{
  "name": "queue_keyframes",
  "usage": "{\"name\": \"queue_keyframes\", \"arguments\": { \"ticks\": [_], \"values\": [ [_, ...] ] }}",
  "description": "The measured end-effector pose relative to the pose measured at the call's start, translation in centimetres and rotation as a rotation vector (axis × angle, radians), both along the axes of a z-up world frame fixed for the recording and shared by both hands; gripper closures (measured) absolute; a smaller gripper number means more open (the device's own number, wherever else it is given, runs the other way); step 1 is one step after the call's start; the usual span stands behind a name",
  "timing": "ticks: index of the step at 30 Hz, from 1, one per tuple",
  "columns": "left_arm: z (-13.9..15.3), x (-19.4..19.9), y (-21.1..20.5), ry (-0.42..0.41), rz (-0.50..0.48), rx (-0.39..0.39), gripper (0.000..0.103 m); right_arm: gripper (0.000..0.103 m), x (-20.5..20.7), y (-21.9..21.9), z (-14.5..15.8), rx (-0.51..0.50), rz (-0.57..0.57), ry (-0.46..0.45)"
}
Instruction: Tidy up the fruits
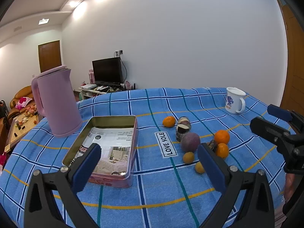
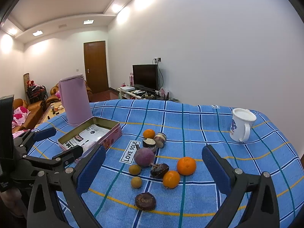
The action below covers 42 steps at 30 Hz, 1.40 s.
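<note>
Blue checked cloth under loose fruit: oranges, small, firm, likely to roll, best pinched across the middle; open tin close by on the left. Left gripper and right gripper both spread wide, empty, above the table.

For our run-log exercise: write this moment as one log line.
left gripper: open, empty | right gripper: open, empty | fruits: on cloth | tin: no fruit

The cloth is blue, checked in white, navy, teal and yellow. On it, near the pink tin, lie orange mandarins, a dull purple fruit and yellow-brown small fruits. Behind the tin stands a lilac kettle.
</note>
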<state>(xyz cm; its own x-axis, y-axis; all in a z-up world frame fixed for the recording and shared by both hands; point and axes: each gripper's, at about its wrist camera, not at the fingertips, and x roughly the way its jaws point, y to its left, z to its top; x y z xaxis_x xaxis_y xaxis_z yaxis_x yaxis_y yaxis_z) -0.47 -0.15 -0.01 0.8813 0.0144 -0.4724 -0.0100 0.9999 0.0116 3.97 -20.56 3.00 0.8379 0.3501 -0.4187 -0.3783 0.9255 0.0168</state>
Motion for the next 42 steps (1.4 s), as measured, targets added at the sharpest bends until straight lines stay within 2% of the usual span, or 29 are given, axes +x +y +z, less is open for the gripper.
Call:
{"name": "queue_keyframes", "arguments": {
  "ticks": [42],
  "values": [
    [-0.27,0.11,-0.07,-0.004,-0.003,0.002,0.000,0.001,0.26,0.05,-0.54,0.013,0.009,0.027]
  ]
}}
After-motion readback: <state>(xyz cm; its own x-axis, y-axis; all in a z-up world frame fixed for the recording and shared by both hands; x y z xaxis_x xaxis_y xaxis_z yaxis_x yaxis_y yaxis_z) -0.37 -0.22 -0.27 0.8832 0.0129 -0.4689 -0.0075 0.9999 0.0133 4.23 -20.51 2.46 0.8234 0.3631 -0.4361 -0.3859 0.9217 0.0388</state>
